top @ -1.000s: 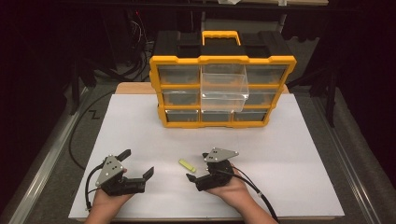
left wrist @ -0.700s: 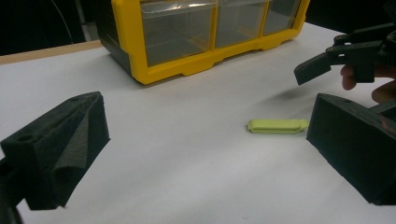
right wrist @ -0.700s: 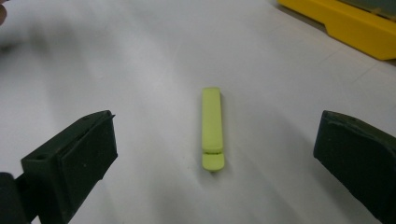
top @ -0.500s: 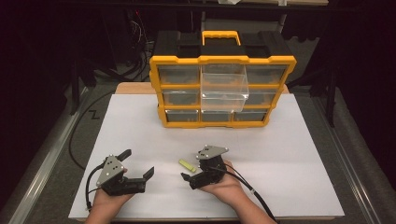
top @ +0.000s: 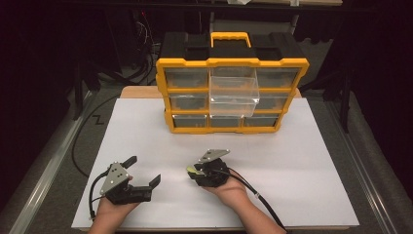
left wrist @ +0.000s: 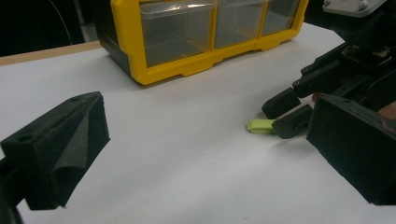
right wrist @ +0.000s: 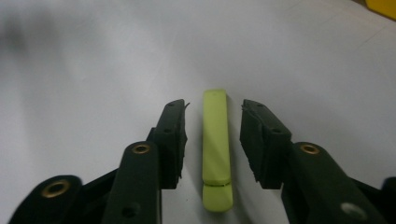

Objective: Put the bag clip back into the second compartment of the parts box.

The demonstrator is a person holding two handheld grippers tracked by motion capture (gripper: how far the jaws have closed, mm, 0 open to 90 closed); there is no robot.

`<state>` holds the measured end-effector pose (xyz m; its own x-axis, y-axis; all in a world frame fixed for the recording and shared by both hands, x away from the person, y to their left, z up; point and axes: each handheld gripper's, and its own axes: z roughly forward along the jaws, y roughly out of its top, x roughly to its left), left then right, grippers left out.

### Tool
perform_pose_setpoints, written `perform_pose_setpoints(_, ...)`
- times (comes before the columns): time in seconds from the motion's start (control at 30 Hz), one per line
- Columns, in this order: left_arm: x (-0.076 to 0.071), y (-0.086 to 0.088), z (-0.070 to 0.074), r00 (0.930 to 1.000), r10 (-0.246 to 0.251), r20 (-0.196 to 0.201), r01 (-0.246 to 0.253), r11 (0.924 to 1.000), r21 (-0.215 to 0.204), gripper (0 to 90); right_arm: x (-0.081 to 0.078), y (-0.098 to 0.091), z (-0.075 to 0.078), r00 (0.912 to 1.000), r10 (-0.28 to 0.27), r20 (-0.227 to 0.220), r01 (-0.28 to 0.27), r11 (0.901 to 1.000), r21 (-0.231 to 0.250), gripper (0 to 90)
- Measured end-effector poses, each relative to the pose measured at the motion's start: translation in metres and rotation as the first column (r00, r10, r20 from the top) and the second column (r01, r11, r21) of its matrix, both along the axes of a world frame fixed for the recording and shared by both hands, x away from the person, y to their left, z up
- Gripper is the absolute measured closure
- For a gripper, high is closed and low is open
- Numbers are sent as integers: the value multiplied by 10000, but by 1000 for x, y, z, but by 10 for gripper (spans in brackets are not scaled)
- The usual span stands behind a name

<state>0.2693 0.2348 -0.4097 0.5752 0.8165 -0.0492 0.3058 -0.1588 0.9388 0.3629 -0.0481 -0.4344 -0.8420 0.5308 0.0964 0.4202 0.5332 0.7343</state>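
- The right gripper has been shifted toward 9 o'clock — its parted jaws now flank the lime-green stick, ungripped.
- The left gripper is held wide open, empty, at 7 o'clock.

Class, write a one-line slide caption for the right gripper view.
Open right gripper straddling a yellow-green stick lying on the white table.

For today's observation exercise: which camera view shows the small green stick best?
The right gripper view: the green stick lies full length between the right gripper's open jaws. The left gripper view shows just one end; in the high view it is a tiny sliver.
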Motion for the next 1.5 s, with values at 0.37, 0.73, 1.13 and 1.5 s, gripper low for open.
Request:
perform_pose_setpoints(0.37, 0, -1, 0, 10000, -19, -35, 19, 10000, 32, 2, -4, 3, -2, 9969, 355, 707, -309, 9974, -654, 767)
perform_pose_setpoints(0.73, 1, -1, -1, 10000, 0, -84, 0, 10000, 35, 2, -4, 0, 5, 9967, 696, 417, -681, 9969, -383, 793)
perform_pose_setpoints(1.13, 0, -2, -2, 10000, 12, 37, -12, 10000, 92, 2, -11, -32, 29, 9949, 922, 412, -934, 9952, 278, 792)
perform_pose_setpoints(1.5, 0, -1, -2, 10000, 43, -23, -43, 9999, 95, 2, -10, -68, 34, 9972, 648, 382, -664, 9969, 422, 792)
